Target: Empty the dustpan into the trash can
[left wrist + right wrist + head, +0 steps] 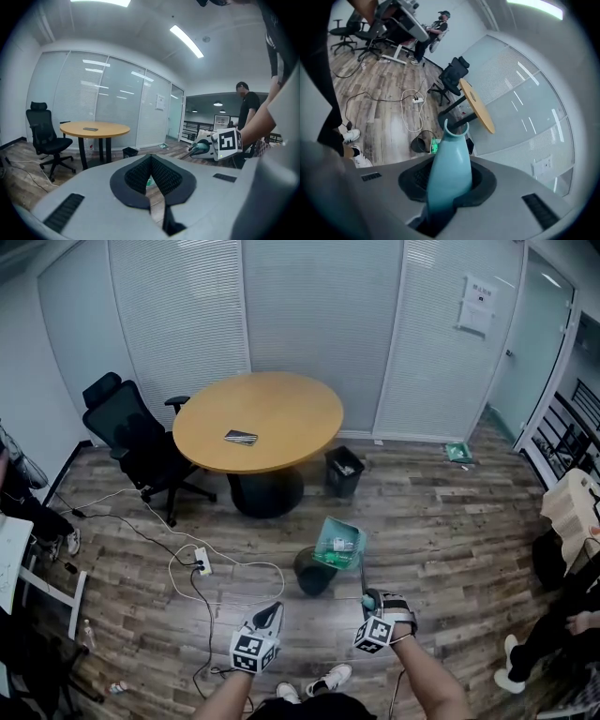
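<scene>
Presently, findings as observed:

- The dustpan (339, 542) is teal and hangs tilted over the far right rim of the round black trash can (312, 570), which stands on the wood floor in front of me. Pale bits of litter lie in the pan.
- Its thin shaft runs back from the pan to a flared teal handle (450, 164).
- My right gripper (371, 602) pinches that handle, with both jaws closed against its sides. The gripper points forward and down, and my forearm reaches out low at the right.
- My left gripper (270, 613) sits level beside it, well clear of the dustpan. Its jaws are pressed together at the tips, with nothing between them.
- Beyond the can stands a round wooden table (258, 418), with a second, square black bin (343, 470) at its right side.
- A black office chair (131, 432) stands to the table's left.
- A white power strip (202, 561) with its cable lies on the floor to the left of the can.
</scene>
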A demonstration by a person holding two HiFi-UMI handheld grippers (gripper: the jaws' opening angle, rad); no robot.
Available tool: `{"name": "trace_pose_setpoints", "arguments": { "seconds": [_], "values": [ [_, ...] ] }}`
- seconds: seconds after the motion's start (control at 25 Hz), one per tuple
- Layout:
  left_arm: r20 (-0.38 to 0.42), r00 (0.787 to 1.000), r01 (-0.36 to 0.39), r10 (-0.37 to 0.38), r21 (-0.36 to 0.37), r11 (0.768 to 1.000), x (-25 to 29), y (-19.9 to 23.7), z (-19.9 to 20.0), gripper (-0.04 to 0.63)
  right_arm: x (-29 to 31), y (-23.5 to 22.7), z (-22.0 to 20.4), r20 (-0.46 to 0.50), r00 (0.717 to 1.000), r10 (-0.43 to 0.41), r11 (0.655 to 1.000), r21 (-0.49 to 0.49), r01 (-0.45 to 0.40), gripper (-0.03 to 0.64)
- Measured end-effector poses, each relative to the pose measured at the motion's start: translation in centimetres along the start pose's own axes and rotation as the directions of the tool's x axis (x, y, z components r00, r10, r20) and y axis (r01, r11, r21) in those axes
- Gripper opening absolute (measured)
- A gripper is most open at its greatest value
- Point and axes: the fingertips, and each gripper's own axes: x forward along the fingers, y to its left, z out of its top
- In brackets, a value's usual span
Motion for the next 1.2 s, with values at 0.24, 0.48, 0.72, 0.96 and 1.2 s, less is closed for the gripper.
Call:
{"name": "trace_pose_setpoints", "arguments": {
  "seconds": [0.24, 0.48, 0.72, 0.96, 1.2],
  "values": [
    [-0.007, 1.000, -0.003, 0.003, -0.009, 1.000, 0.1, 0.2, -0.4, 0.011, 0.4, 1.4, 2.5, 0.027, 0.999, 0.040, 0.960, -0.277, -0.031, 0.101],
    [-0.003, 1.000, -0.025, 0.025, -0.009, 1.000, 0.4, 1.0, -0.5, 0.011, 1.1, 3.8, 4.5, 0.041, 0.996, 0.079, 0.853, -0.519, -0.047, 0.100],
    [-0.002, 0.999, -0.039, 0.039, -0.014, 0.999, 0.5, 1.4, -0.1, 0.011, 0.4, 5.8, 5.3, 0.014, 0.994, 0.111, 0.696, -0.715, -0.067, 0.098],
    [-0.005, 0.999, -0.042, 0.042, -0.016, 0.999, 0.0, 1.5, -0.5, 0.011, 1.1, 8.0, 4.5, -0.013, 0.993, 0.117, 0.566, -0.821, -0.077, 0.098],
    [-0.004, 0.999, -0.044, 0.044, -0.013, 0.999, -0.5, 1.4, -0.7, 0.011, 0.9, 9.1, 3.9, -0.037, 0.993, 0.113, 0.408, -0.909, -0.080, 0.098]
  ]
}}
